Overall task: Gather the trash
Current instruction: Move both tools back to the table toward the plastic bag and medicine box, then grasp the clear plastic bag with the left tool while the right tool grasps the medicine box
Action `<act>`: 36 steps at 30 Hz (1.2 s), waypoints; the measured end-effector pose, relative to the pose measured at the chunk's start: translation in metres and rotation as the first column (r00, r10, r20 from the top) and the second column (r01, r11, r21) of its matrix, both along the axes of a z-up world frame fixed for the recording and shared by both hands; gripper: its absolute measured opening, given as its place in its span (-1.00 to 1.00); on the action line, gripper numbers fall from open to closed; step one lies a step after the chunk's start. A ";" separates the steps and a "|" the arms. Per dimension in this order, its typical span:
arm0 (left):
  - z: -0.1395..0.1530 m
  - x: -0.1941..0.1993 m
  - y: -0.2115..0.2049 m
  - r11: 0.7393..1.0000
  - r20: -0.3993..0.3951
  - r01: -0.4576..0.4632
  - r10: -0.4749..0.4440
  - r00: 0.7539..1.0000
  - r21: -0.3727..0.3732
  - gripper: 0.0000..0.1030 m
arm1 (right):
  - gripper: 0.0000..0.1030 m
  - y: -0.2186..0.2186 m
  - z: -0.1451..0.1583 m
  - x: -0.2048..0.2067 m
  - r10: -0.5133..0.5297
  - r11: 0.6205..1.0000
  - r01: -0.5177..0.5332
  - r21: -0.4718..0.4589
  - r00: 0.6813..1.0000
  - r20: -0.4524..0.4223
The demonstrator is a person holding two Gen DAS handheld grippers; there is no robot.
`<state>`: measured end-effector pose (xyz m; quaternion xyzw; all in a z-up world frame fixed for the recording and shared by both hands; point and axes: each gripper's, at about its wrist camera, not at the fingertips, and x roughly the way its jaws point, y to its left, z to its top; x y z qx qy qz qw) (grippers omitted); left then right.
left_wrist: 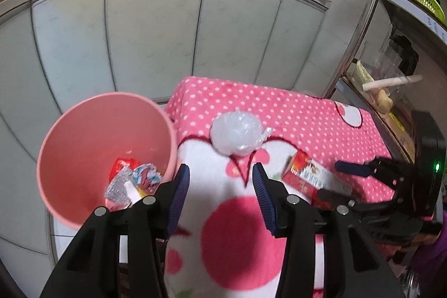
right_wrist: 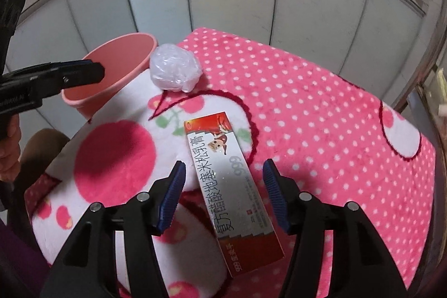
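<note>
Partly done: wrappers lie in the pink bin. Still on the blanket are a plastic wad and ointment box. Left gripper open, empty; right gripper open, straddling the box.

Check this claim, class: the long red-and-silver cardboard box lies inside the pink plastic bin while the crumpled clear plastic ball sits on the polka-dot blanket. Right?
Not quite. The long red-and-silver cardboard box lies on the polka-dot blanket, between the open right gripper's fingers, as the right wrist view shows. The crumpled clear plastic ball is on the blanket.
</note>
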<state>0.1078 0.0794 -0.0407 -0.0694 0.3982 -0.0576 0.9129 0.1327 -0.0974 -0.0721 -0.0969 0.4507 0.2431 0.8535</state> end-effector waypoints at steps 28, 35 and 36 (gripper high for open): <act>-0.017 0.046 -0.031 0.999 0.021 0.055 -0.055 0.998 0.001 -0.79 | -0.18 -0.053 -0.002 -0.022 -0.374 0.924 0.379 0.046 0.922 -0.099; 0.000 0.011 -0.031 0.996 0.045 0.090 -0.089 0.995 -0.027 -0.79 | -0.17 -0.052 -0.005 -0.031 -0.357 0.926 0.371 0.071 0.921 -0.155; 0.002 0.006 -0.032 0.995 0.046 0.095 -0.093 0.995 -0.031 -0.79 | -0.17 -0.051 -0.005 -0.033 -0.353 0.927 0.368 0.072 0.922 -0.158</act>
